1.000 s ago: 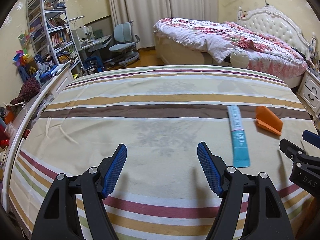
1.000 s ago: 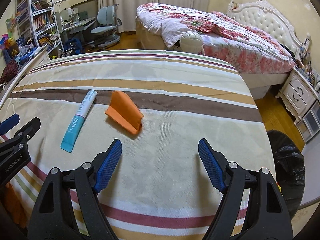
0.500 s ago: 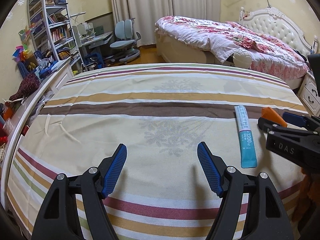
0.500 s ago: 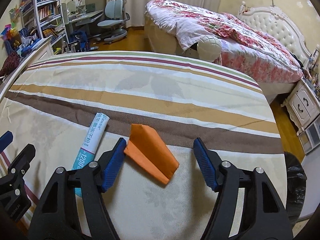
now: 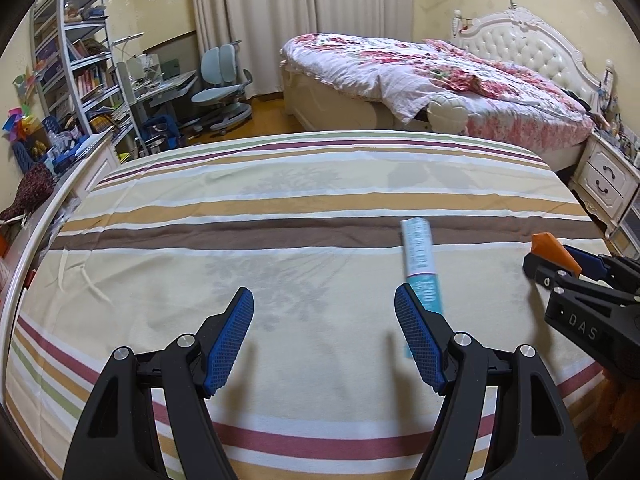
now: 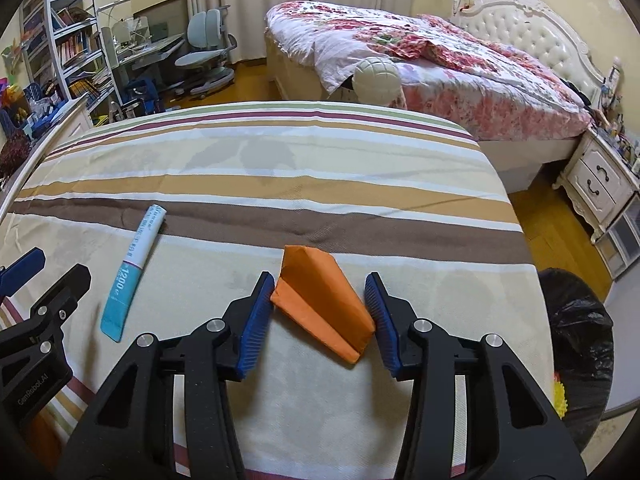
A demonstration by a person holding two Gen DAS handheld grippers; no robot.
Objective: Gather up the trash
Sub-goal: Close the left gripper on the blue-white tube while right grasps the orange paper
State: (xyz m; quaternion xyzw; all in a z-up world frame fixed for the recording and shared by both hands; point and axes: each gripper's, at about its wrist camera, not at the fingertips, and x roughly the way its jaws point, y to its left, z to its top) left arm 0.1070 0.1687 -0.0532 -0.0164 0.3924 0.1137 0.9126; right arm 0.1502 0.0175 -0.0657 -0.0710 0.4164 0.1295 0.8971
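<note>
Striped bed (image 6: 280,184) in a bedroom; two pieces of trash lie on it, well toward its near right part. The right tongs (image 6: 320,316) straddle a folded orange paper (image 6: 320,300), which lies flat on the sheet between the blue pads; the jaws have just been closing and the left pad looks to be at the paper's edge, the right pad at or just short of its far corner, so whether the pinch has taken cannot be told for sure; it reads as not yet pressed. The paper looks light and thin, creased into a wedge with a raised ridge, so it should crumple rather than resist. Best hold, as a judgement: across the folded ridge, where the layers are thickest, since a single flat layer could slip out or stay on the soft sheet. The sheet itself may bunch up into the pads. Just left of it lies a blue and white tube (image 6: 134,272), flat, long axis pointing away, apart from the orange paper. It looks flattened and mostly spent, so light and a little slick; across the middle seems the safest pinch. The left tongs (image 5: 324,336) hang spread and empty above bare sheet, the tube partly hidden behind the right finger. A bin with a black bag (image 6: 576,320) stands on the floor off the bed's right edge, the likely drop point.
</note>
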